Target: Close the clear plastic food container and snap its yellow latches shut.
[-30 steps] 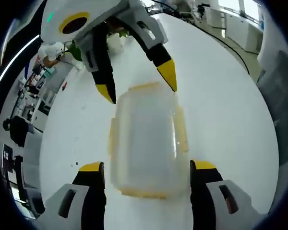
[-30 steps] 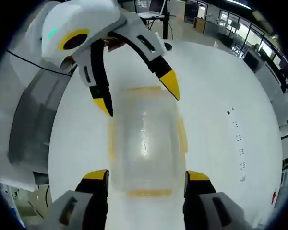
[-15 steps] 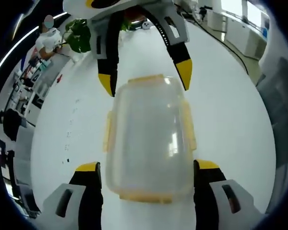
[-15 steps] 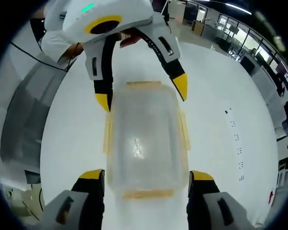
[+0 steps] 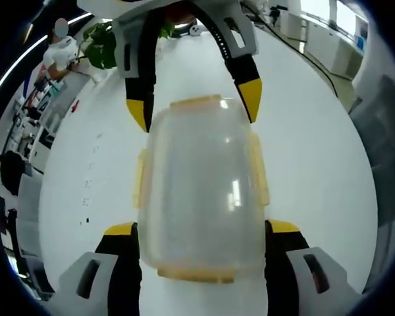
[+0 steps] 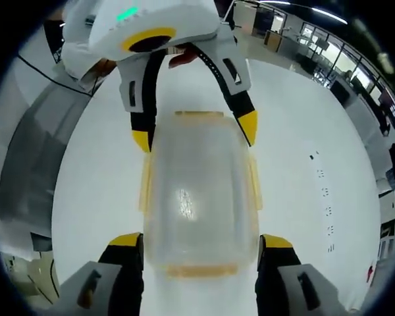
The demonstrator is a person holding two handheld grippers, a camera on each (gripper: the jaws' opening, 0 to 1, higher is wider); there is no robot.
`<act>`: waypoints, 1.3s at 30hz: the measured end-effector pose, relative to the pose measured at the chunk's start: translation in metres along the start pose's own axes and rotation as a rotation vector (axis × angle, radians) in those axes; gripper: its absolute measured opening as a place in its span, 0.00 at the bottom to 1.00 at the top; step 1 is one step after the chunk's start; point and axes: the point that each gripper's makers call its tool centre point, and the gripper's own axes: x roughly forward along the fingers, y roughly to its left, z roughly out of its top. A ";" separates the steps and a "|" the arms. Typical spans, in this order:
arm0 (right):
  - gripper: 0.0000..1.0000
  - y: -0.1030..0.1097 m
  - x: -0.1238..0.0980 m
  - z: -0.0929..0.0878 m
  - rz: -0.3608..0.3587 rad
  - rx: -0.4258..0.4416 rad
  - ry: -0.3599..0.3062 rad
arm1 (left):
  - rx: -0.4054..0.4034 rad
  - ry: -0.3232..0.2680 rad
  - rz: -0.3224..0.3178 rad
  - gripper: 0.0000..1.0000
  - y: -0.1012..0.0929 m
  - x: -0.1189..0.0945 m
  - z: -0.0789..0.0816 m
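Two grippers straddling one clear box

Two yellow-tipped jaws of our left gripper rise from the bottom of the left gripper view, spread wide, one on each long side of the clear rectangular plastic food container. We cannot tell whether the tips touch its walls. From the far end the right gripper reaches toward us, its jaws also apart and set at the container's far corners.

In the right gripper view the arrangement mirrors itself: our right gripper flanks the near end of the container with jaws apart, and the left gripper comes in from the far end, a person's hand partly visible behind its white body.

We see the container lying on the white table with its lid on top. Its yellow latches stick out from the sides and ends; whether any is snapped down is hard to make out through the cloudy plastic. A leafy green plant stands far off near the table's edge.
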 end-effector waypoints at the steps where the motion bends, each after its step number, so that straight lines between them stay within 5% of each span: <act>1: 0.69 0.002 0.001 0.001 0.002 0.003 -0.002 | 0.002 0.001 -0.001 0.75 -0.001 -0.001 -0.001; 25: 0.69 0.020 0.014 0.034 0.012 -0.011 -0.001 | -0.018 0.000 0.016 0.75 -0.020 -0.019 -0.031; 39: 0.69 0.032 0.030 0.071 0.009 -0.013 -0.002 | -0.019 0.015 0.018 0.75 -0.031 -0.039 -0.068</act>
